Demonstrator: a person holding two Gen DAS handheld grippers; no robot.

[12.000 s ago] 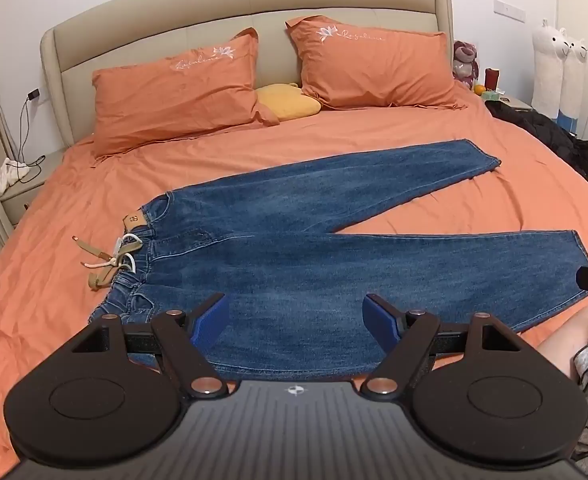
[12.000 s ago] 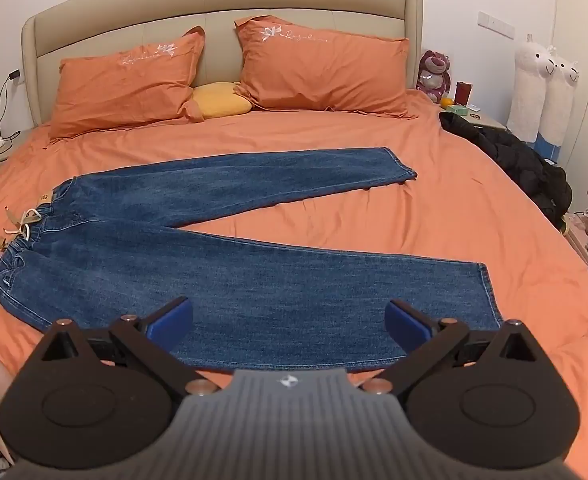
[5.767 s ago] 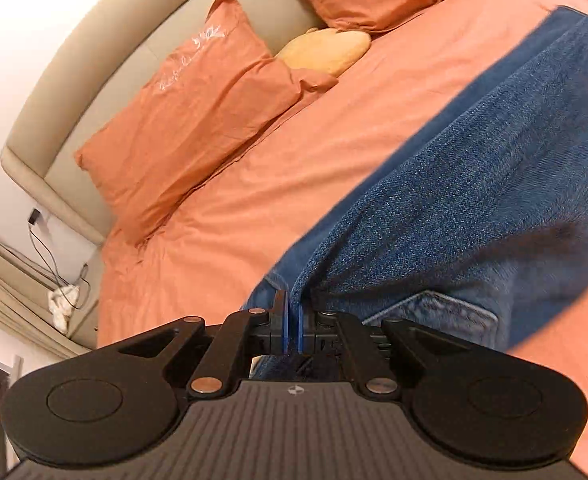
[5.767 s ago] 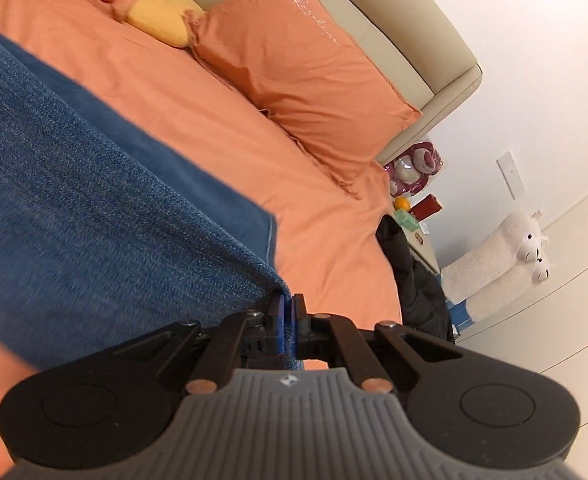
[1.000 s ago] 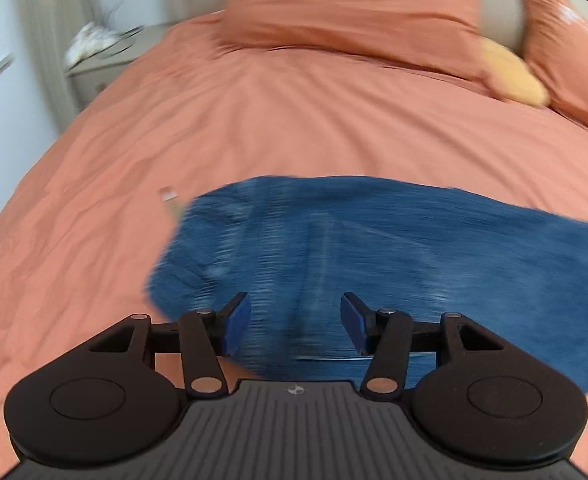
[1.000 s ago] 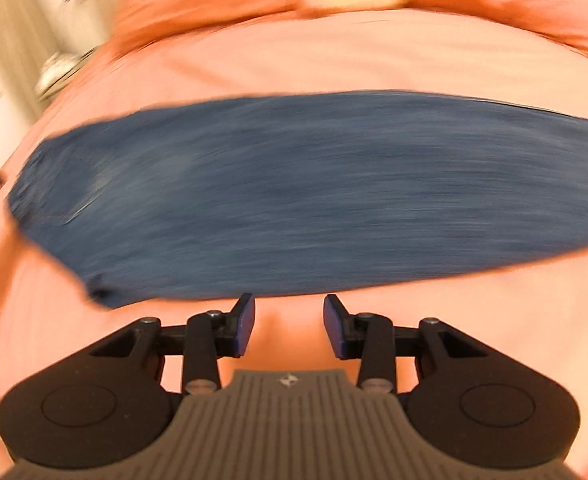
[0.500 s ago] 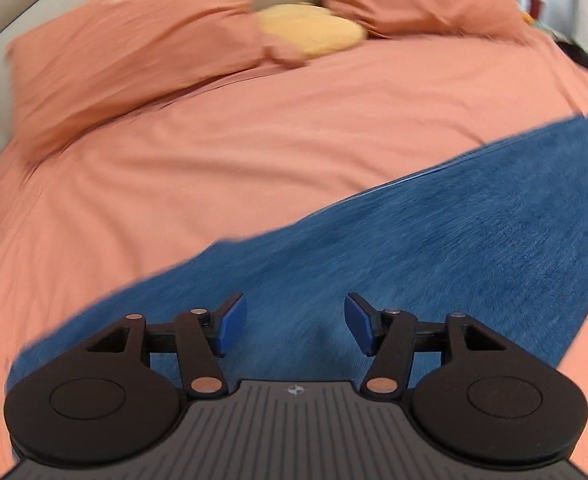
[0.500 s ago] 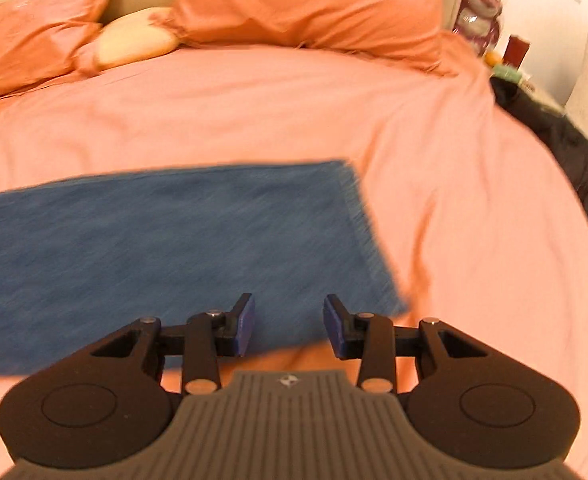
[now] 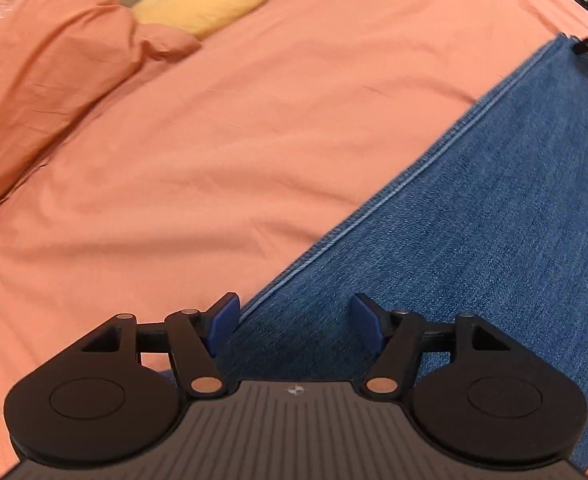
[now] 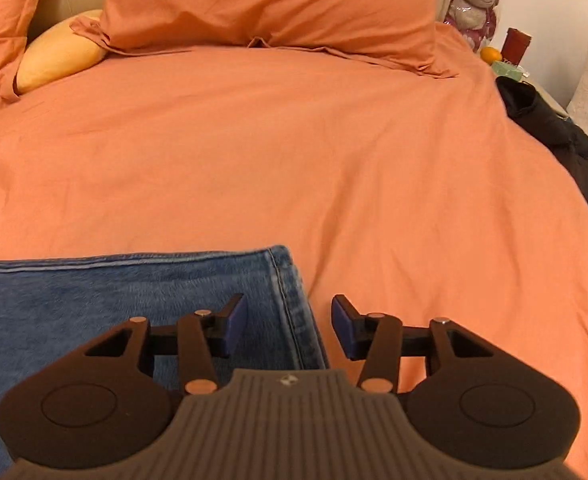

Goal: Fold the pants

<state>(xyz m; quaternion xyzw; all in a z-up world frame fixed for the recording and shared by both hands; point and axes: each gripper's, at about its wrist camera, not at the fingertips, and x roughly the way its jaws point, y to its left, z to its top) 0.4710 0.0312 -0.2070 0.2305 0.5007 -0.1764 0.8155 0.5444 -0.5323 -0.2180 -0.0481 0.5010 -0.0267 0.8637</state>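
Observation:
Blue denim pants (image 9: pixel 493 208) lie flat on the orange bedsheet (image 9: pixel 214 140), folded lengthwise into one long strip. My left gripper (image 9: pixel 294 320) hovers over the strip's far long edge, its jaws opening, denim below them but not pinched. In the right wrist view the hem end of the pants (image 10: pixel 134 292) shows, its stitched cuff running between the blue pads. My right gripper (image 10: pixel 290 324) hangs over that hem corner with its jaws opening and nothing gripped.
Orange pillows (image 10: pixel 270 4) and a yellow cushion (image 9: pixel 202 0) sit at the headboard. A black jacket (image 10: pixel 553 136) lies on the bed's right edge. A plush toy (image 10: pixel 471 16), a red cup and an orange stand on the nightstand beyond.
Both grippers swept to the right along the pants. The left one went from the waist end to mid-leg, rolling and widening. The right one reached the hem end and sits closer to the cloth.

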